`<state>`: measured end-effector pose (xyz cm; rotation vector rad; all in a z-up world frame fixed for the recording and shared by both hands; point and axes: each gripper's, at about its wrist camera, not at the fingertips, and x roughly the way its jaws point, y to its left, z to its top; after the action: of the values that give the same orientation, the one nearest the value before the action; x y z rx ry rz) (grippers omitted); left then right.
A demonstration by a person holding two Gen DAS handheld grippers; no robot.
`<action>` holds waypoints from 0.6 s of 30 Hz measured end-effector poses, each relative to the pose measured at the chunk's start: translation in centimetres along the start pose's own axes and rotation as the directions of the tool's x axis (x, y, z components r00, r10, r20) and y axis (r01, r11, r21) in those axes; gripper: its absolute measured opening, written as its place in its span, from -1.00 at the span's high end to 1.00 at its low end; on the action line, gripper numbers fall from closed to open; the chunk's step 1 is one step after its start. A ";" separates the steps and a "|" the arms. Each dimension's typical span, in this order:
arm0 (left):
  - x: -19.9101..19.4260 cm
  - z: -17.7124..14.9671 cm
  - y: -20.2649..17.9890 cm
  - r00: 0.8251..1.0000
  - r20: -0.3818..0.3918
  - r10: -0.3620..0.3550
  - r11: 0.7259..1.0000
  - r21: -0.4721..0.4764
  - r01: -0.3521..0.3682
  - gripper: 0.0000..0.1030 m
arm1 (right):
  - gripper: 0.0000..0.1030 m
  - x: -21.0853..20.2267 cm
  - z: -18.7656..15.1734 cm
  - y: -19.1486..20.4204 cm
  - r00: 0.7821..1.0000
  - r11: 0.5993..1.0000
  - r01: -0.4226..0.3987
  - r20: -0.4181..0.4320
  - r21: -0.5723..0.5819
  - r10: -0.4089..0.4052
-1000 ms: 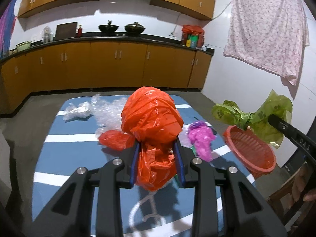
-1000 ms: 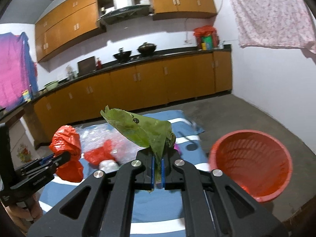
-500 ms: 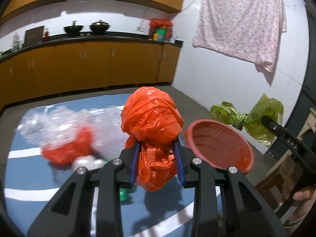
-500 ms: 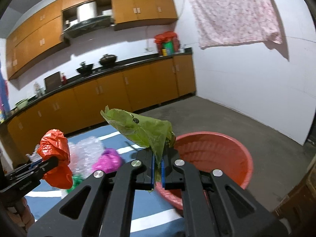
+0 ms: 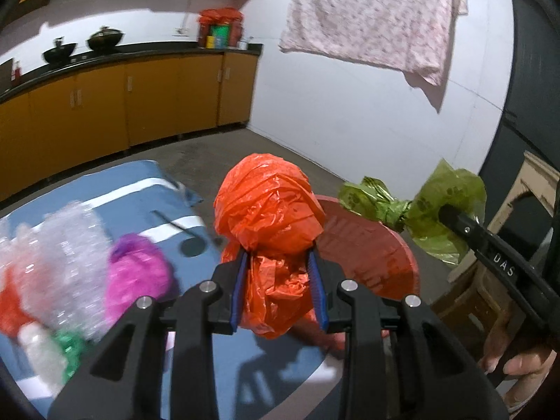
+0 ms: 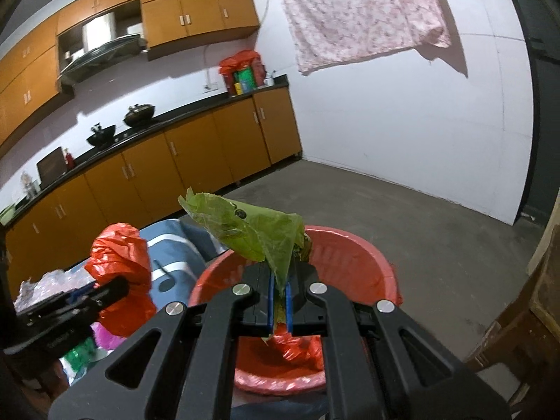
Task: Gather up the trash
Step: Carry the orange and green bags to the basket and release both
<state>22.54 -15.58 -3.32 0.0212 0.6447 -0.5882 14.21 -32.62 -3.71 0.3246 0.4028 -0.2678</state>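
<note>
Left gripper (image 5: 278,288) clamped on orange plastic bag (image 5: 269,210), frame centre, red bin (image 5: 371,255) right behind it. Right gripper (image 6: 279,301) pinched tight on green bag (image 6: 259,232), held over the red bin, frame centre; bag has dark paw prints. "DAS" reads on right gripper's finger, right edge of left view; pink bag (image 5: 138,280) and clear plastic (image 5: 66,245) lower left on blue striped cloth (image 5: 147,192).

Crinkled glossy plastic orange bag (image 5: 267,210) and green bag (image 6: 259,234); ribbed red plastic basket (image 6: 353,262); rough matt concrete floor (image 6: 402,210).
</note>
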 end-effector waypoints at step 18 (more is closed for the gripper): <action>8.4 0.0 -1.7 0.992 -0.099 -0.073 0.997 0.003 0.074 0.03 | 0.65 4.0 0.8 -2.9 1.000 0.997 0.009 -0.022 0.071 -0.008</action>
<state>27.01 -21.32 -7.83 0.0333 0.7420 -0.6634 17.06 -36.32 -5.47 0.3958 0.4168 -0.2878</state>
